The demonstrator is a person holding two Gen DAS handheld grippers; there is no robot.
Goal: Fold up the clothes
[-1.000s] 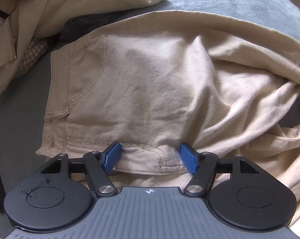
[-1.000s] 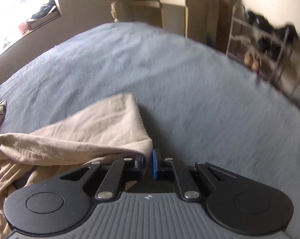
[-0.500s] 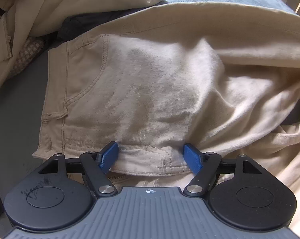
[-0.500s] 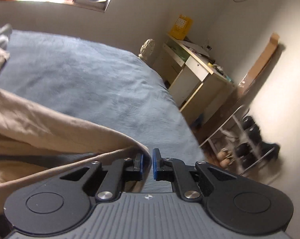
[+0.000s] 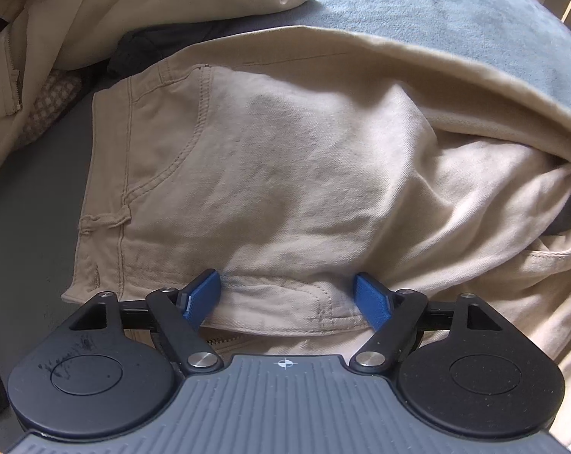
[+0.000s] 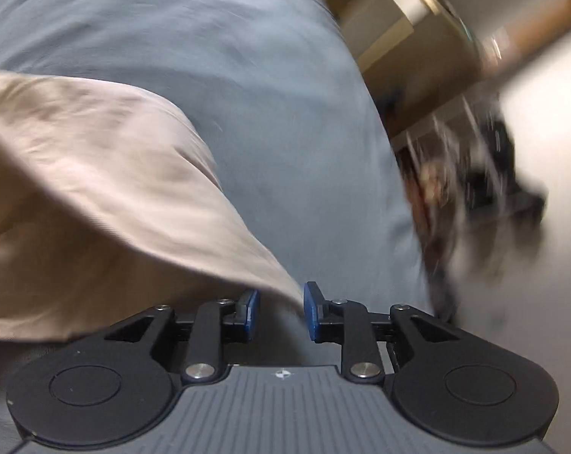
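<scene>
I read no brand or label anywhere; the only mark is a scribble on the left gripper's (image 5: 287, 297) black disc, too smeared to make out. The beige trousers (image 5: 285, 174) lie on the blue-grey bedspread (image 5: 456, 19), waistband nearest my left gripper, pocket seam and belt loop showing, one leg folded across the far side. That gripper's blue pads (image 5: 202, 295) stand wide apart, straddling the waistband. My right gripper (image 6: 280, 312) is partly parted, a beige trouser tip (image 6: 96, 189) between its fingers, seemingly not pinched; that view is blurred. More beige clothing (image 5: 96, 11) is heaped beyond the waistband.
</scene>
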